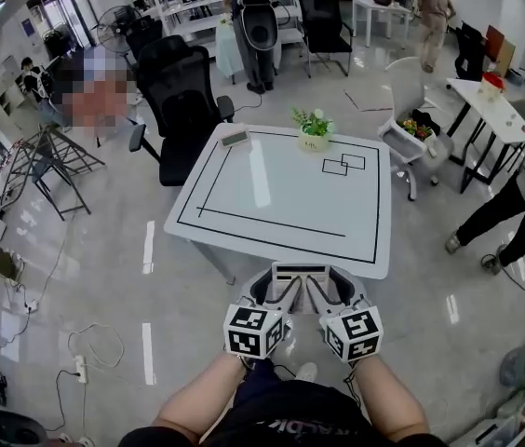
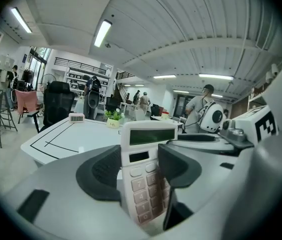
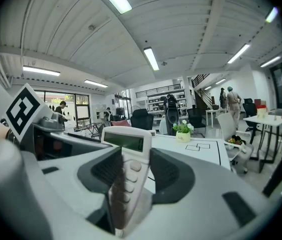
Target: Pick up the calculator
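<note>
A white calculator (image 1: 300,272) with a grey display hangs in the air just short of the table's (image 1: 244,194) near edge, held between both grippers. In the left gripper view the calculator (image 2: 147,171) stands upright, keys facing the camera, and my left gripper (image 2: 141,166) is shut on it. In the right gripper view the calculator (image 3: 127,174) shows almost edge-on, and my right gripper (image 3: 133,171) is shut on it. In the head view the left gripper (image 1: 284,289) and right gripper (image 1: 321,289) sit side by side, angled inward.
The white table carries black tape lines, a small potted plant (image 1: 314,130) and a small white clock (image 1: 235,138) at its far edge. A black office chair (image 1: 183,101) stands behind it to the left, a white chair (image 1: 411,133) to the right, and a person (image 1: 523,194) at the far right.
</note>
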Demonstrator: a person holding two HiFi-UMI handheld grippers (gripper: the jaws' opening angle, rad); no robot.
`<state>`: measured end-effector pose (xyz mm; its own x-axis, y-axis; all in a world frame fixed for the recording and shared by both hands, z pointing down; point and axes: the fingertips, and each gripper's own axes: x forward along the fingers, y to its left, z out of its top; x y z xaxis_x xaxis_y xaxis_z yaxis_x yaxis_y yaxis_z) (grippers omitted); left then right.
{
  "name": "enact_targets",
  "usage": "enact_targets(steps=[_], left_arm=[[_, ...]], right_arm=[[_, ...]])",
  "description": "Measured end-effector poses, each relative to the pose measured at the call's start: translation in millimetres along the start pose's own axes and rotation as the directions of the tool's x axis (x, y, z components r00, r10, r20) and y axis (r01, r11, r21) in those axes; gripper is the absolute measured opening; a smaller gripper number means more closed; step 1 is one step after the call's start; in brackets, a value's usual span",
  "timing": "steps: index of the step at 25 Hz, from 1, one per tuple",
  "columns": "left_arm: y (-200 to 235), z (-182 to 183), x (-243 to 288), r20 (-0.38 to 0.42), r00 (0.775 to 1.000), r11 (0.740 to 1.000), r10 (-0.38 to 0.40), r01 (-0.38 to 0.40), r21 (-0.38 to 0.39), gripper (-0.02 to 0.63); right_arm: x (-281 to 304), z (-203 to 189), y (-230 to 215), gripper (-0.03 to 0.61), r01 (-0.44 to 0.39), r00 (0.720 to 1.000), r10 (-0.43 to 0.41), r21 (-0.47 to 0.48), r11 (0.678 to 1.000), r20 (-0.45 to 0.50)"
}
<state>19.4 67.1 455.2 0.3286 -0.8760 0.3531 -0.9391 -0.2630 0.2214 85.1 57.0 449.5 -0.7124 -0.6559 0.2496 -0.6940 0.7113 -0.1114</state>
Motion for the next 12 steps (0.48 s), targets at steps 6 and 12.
enact_targets(steps=[6,12], left_arm=[[-1.9,1.4,-8.0,0.014,1.0,1.0,0.01,-0.01,0.016,0.232],[-7.6,2.5,-8.2,0.018,1.0,1.0,0.006,-0.007,0.031,0.232]], right_arm=[[-4.5,1.8,5.7,0.181,-0.006,1.0,0.006,-0.006,1.0,0.019],[-10.0,1.6,3.3,0.179,0.007,1.0,-0.007,0.009,1.0,0.028]])
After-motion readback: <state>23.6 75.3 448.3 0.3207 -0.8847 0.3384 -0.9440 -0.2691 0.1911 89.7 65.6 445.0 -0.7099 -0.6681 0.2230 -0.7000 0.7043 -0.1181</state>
